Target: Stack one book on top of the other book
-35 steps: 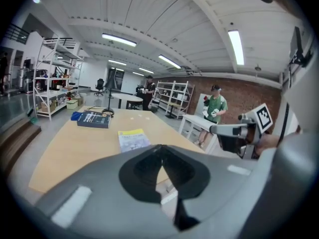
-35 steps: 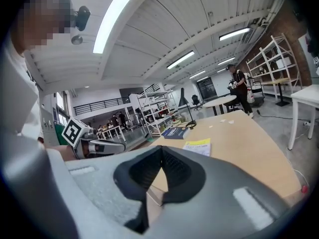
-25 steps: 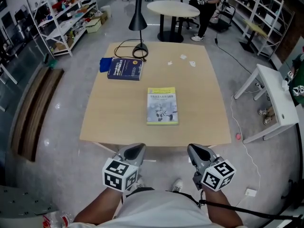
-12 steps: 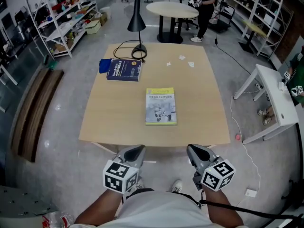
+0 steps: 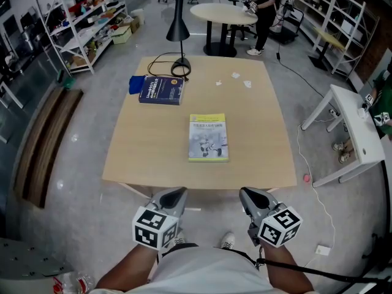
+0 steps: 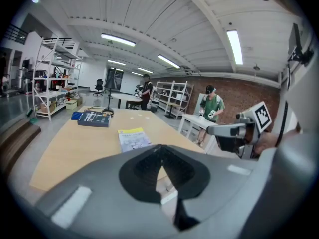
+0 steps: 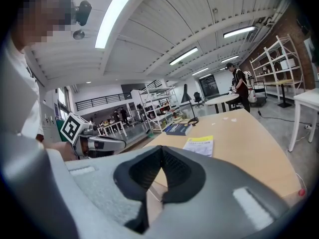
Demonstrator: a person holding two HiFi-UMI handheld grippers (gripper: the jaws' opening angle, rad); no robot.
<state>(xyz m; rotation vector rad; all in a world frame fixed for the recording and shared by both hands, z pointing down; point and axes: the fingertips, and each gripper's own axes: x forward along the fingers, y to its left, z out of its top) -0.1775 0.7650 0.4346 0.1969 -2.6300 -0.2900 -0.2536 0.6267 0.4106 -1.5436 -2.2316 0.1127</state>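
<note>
Roughly at the middle of the light wooden square table [image 5: 257, 139] lies the pale yellow-and-grey paperback book [image 5: 208, 137], flat and cover up. Its long side runs from the table's near edge towards its far edge.

The thick dark blue book [image 5: 162, 89] lies flat near the table's far left corner, well apart from the paperback. Its left end is against a small blue cloth [image 5: 136, 83]; whether they overlap cannot be told. Just behind it, at the table's far edge, stands a black cone-shaded desk lamp [image 5: 179, 26], with its cord looped on the tabletop. A few small white paper scraps [image 5: 236, 74] lie on the table's far right part.

Both tools are held off the table, short of its near edge and side by side. The left gripper [image 5: 177, 192] has its jaws pressed together with nothing between them, and it points at the near edge. The right gripper [image 5: 248, 193] is the same, jaws together and empty.

The paperback lies ahead of both, on the tabletop between the lines they point along, and touches neither. The dark blue book is farther off, ahead and to the left of the left gripper.
</note>
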